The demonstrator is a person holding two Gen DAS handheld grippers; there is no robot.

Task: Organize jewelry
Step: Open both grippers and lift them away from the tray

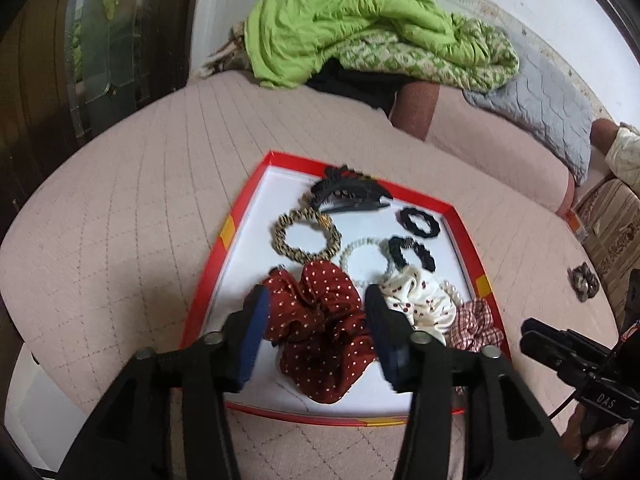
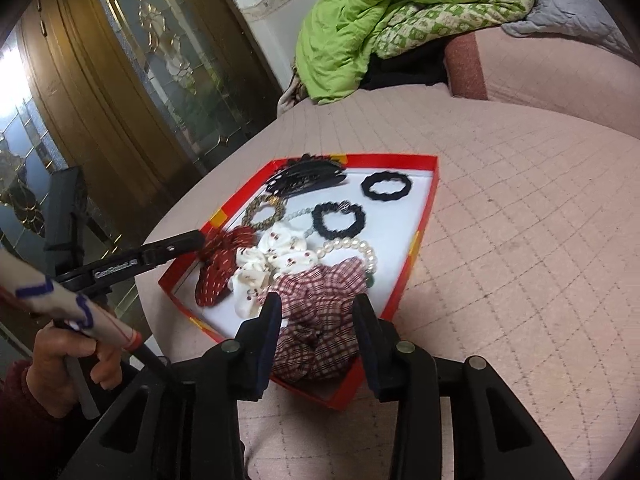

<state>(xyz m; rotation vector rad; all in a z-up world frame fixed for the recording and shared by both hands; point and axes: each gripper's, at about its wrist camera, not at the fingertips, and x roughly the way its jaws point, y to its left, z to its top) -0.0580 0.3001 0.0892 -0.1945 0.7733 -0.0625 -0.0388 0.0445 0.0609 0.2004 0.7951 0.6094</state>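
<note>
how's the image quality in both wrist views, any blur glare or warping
Left wrist view: strong fisheye bending with dark corners; the red tray edges bow; the near fingers look soft, and the lighting is even. Right wrist view: same warping; bright blown-out glare through the glass door at the left; the red polka-dot scrunchie is slightly smeared.

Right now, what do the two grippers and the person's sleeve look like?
Each gripper is black plastic with two fingers, dark blue pads on their inner faces, and round silver pins at the joints: left gripper, right gripper. The left one bears white lettering on its side, too blurred to read, and a black cable runs by it. The sleeve at the left hand is dark red knit.
</note>
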